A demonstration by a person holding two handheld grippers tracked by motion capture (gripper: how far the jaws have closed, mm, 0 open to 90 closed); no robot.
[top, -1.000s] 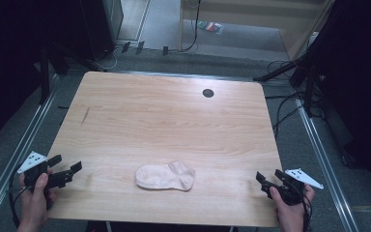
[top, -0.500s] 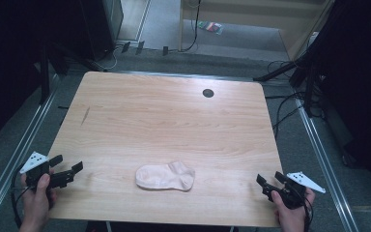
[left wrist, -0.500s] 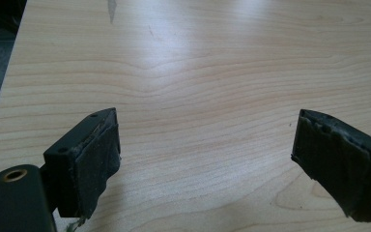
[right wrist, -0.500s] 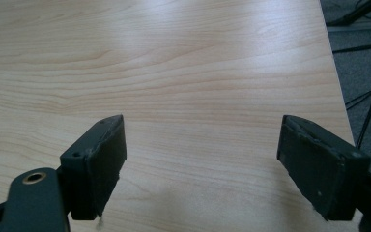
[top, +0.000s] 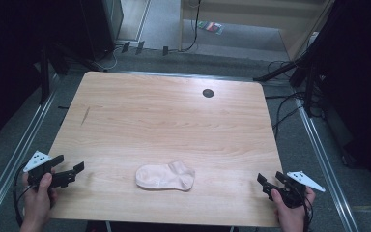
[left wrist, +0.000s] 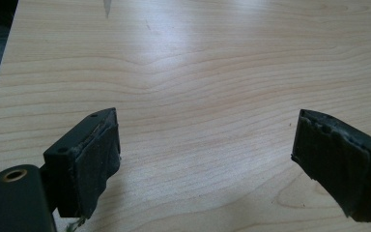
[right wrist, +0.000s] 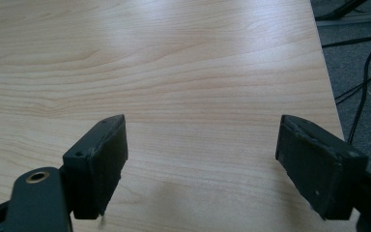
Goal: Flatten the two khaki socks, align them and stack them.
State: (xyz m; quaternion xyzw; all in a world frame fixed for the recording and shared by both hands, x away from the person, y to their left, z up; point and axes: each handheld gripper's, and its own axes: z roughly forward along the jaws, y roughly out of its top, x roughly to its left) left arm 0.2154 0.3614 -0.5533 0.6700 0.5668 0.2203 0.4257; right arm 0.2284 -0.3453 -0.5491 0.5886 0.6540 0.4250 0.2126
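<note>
High view: soft, pale, limp sock (top: 165, 176) lies flat on woodgrain table (top: 174, 121).

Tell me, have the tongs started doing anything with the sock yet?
Nothing looks done so far. The small pale pink sock lies flat near the front edge of the light wooden table, untouched. The left tongs and right tongs wait open at the table's front corners, holding nothing. Reaching in and handling the sock is all left to do.
</note>
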